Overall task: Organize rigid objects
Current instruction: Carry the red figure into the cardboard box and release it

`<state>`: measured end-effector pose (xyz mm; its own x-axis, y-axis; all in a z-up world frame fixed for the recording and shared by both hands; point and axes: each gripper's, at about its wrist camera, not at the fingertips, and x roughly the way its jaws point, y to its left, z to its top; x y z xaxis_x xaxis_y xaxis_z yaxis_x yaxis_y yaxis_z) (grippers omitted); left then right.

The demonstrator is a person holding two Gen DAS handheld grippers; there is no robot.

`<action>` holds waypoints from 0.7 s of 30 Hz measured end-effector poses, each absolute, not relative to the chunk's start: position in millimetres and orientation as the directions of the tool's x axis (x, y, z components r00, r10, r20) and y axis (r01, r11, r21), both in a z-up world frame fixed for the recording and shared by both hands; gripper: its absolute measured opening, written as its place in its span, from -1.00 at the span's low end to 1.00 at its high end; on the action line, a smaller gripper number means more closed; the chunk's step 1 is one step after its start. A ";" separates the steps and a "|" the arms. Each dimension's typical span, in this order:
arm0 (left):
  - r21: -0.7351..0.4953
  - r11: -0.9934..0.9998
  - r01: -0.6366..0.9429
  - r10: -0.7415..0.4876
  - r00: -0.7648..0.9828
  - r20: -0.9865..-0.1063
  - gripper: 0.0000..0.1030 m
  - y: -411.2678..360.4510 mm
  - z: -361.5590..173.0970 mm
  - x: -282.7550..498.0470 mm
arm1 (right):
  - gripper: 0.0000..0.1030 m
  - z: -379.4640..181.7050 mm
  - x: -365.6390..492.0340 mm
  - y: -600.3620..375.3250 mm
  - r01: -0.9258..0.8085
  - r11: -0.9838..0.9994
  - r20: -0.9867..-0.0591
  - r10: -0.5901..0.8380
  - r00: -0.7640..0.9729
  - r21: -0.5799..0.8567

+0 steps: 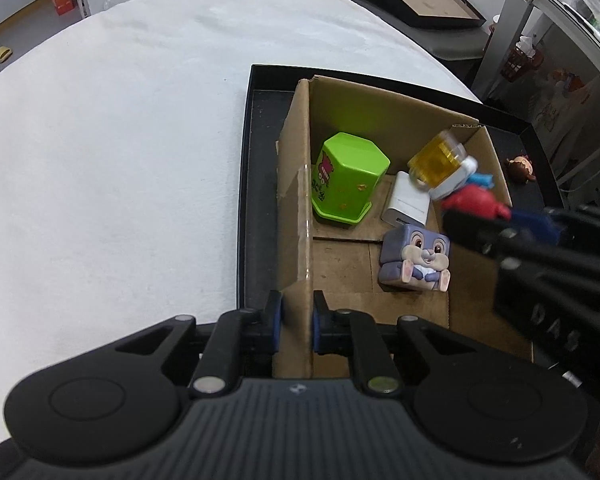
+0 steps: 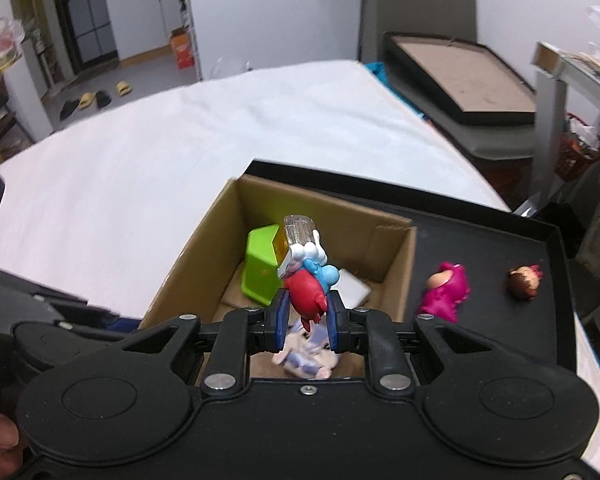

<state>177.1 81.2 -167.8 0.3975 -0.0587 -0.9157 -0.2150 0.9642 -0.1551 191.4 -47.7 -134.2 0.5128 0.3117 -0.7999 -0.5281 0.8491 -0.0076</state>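
Note:
A brown cardboard box (image 1: 296,184) stands in a black tray (image 1: 256,184). My left gripper (image 1: 297,320) is shut on the box's near left wall. Inside lie a green hexagonal tub (image 1: 346,178), a white block (image 1: 406,200) and a purple bunny cube (image 1: 418,258). My right gripper (image 2: 307,316) is shut on a red and blue figurine (image 2: 306,290) carrying a yellow beer mug (image 2: 296,236), held above the box (image 2: 204,264). The figurine (image 1: 474,200) also shows in the left wrist view.
A pink figurine (image 2: 446,290) and a small brown-haired head figurine (image 2: 524,282) lie on the black tray (image 2: 500,320) right of the box. A white cloth (image 1: 112,152) covers the table. A second black tray (image 2: 464,80) sits beyond the table.

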 end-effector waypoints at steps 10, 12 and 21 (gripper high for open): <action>-0.174 0.962 -0.213 -0.076 0.401 -0.913 -0.72 84.9 -169.2 176.7 | -0.62 -141.7 189.9 -37.7 -0.533 0.845 -0.833 0.319 0.453 0.034; -0.185 0.957 -0.222 -0.083 0.401 -0.912 -0.71 87.4 -169.6 176.8 | -0.62 -139.4 192.6 -38.7 -0.520 0.849 -0.823 0.358 0.441 0.091; -0.167 0.961 -0.219 -0.066 0.406 -0.912 -0.73 84.2 -167.5 175.3 | -0.62 -136.8 200.1 -45.1 -0.488 0.861 -0.811 0.383 0.442 0.140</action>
